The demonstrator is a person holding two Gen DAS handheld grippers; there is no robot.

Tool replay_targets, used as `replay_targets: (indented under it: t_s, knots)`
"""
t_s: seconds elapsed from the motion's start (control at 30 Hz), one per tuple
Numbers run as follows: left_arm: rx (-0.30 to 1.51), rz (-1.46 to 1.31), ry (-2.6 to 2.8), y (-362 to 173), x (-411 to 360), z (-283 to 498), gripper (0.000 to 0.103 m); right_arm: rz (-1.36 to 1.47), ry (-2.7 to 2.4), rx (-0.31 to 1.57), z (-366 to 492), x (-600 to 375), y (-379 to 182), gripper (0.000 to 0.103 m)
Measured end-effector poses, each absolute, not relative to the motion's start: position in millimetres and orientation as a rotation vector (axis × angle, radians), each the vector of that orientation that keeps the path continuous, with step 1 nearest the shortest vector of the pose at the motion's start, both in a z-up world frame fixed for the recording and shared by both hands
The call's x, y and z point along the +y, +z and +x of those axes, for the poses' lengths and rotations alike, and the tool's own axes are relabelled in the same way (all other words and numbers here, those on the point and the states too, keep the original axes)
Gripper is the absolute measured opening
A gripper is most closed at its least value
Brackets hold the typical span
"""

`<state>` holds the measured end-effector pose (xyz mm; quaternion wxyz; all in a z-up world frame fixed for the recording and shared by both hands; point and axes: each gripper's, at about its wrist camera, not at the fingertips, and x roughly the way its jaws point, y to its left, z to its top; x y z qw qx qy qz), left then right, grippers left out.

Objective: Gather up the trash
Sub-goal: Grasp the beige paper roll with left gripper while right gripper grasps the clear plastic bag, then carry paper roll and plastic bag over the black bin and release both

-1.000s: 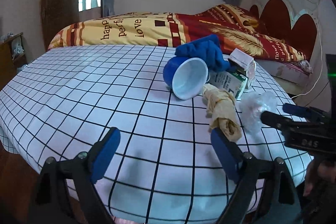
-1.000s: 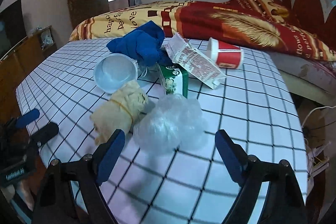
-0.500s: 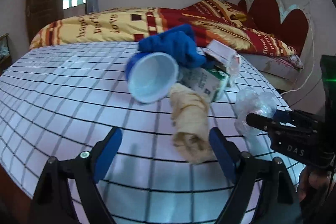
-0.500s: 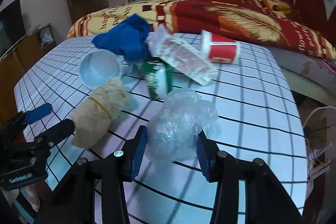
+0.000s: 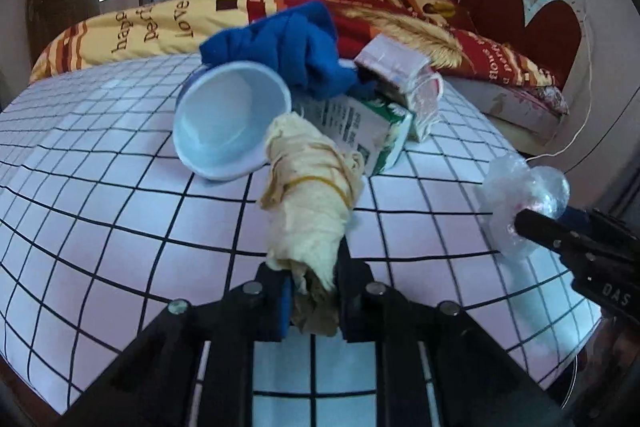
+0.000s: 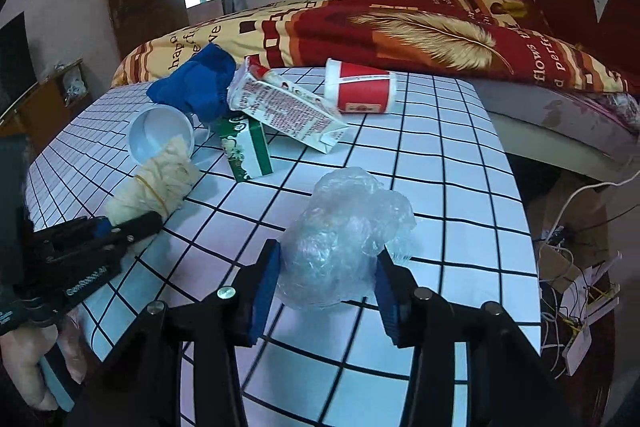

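Observation:
A crumpled yellowish paper roll (image 5: 308,195) bound by a rubber band lies on the checked tablecloth (image 5: 120,227). My left gripper (image 5: 313,269) is closing on its near end, and the pads press the paper. In the right wrist view the same roll (image 6: 156,183) and left gripper (image 6: 132,223) sit at the left. A wad of clear plastic film (image 6: 344,235) is squeezed between the blue pads of my right gripper (image 6: 326,267). The left wrist view shows that wad (image 5: 524,195) at the right, with the right gripper (image 5: 532,223) on it.
Behind the roll lie a blue cup (image 5: 228,123) on its side, a blue cloth (image 5: 288,47), a green carton (image 6: 246,147), a red-printed carton (image 6: 288,111) and a red paper cup (image 6: 360,91). A bed (image 6: 400,27) stands beyond. Cables (image 6: 580,287) lie past the table's right edge.
Both grippers moved forward onto their items. The left jaws went from wide open to clamped on the paper roll. The right jaws shut on the plastic wad half a second ago and still hold it.

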<state>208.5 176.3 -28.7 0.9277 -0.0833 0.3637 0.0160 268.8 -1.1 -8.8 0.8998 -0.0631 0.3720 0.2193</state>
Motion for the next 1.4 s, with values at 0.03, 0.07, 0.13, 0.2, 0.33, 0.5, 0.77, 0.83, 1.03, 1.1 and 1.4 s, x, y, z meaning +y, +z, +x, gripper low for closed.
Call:
replay_targets:
  t_s: [0.03,0.07,0.13,0.2,0.33,0.5,0.77,0.83,1.03,1.1,1.4]
  knots:
    - [0.738,-0.166,0.03,-26,175,205,0.019,-0.128,0.453,0.767,267,-3,-8,0.047]
    - [0.735,-0.161,0.029,-25,173,202,0.019,-0.127,0.454,0.765,266,-5,-6,0.047]
    - [0.73,-0.158,0.026,-22,170,196,0.019,-0.127,0.453,0.756,262,-7,-2,0.047]
    - [0.732,-0.159,0.023,-20,169,190,0.019,-0.124,0.453,0.747,257,-10,2,0.047]
    - [0.738,-0.152,0.016,-17,163,181,0.019,-0.125,0.445,0.731,245,-18,10,0.047]
    - [0.736,-0.149,0.002,-12,155,168,0.019,-0.126,0.429,0.717,227,-31,18,0.047]
    - [0.72,-0.13,-0.05,-4,128,154,0.019,-0.113,0.376,0.699,200,-65,28,0.047]
    - [0.717,-0.122,-0.065,-2,120,153,0.019,-0.109,0.361,0.7,195,-74,29,0.047]
    - [0.715,-0.104,-0.113,-1,97,148,0.019,-0.093,0.314,0.701,182,-104,29,0.047]
    - [0.716,-0.1,-0.129,-2,89,147,0.019,-0.088,0.295,0.704,179,-115,28,0.047]
    - [0.723,-0.068,-0.22,-4,44,147,0.019,-0.062,0.216,0.718,165,-162,23,0.047]
